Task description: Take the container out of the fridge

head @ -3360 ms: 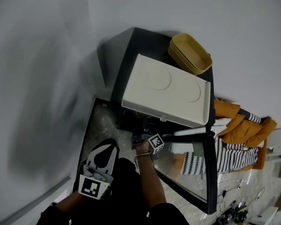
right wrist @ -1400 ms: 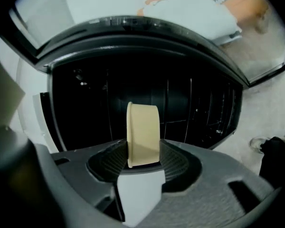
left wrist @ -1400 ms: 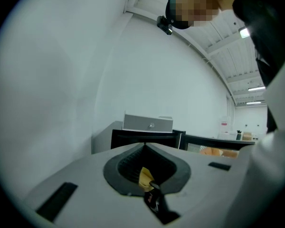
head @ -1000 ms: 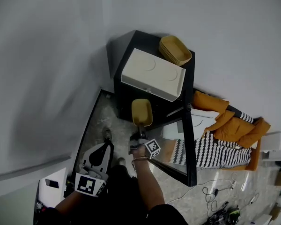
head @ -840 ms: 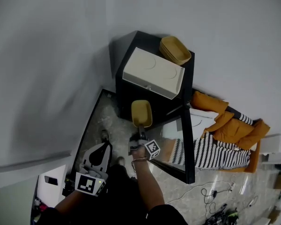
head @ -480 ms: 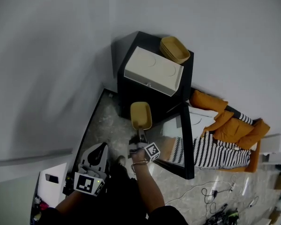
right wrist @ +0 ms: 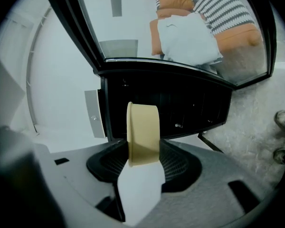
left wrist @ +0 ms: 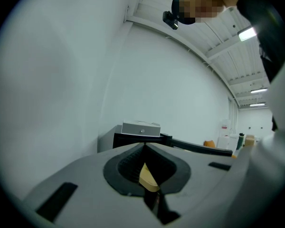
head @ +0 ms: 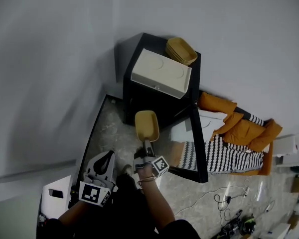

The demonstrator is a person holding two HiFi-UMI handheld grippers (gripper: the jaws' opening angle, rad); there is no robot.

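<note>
A yellow oval container hangs in the air in front of the black fridge, clear of its dark inside. My right gripper is shut on the container's near rim. In the right gripper view the container stands on edge between the jaws, with the fridge's open cavity behind it. The glass door stands swung open to the right. My left gripper hangs low at the left, jaws together and nothing held. In the left gripper view the fridge stands far off.
On top of the fridge sit a white box and a stack of yellow containers. Orange and striped cushions lie to the right of the door. Cables trail on the stone floor. A grey wall runs along the left.
The right gripper has drawn the yellow container out of the fridge and back toward me. The fridge now looks smaller and farther off. The left gripper has stayed low.
</note>
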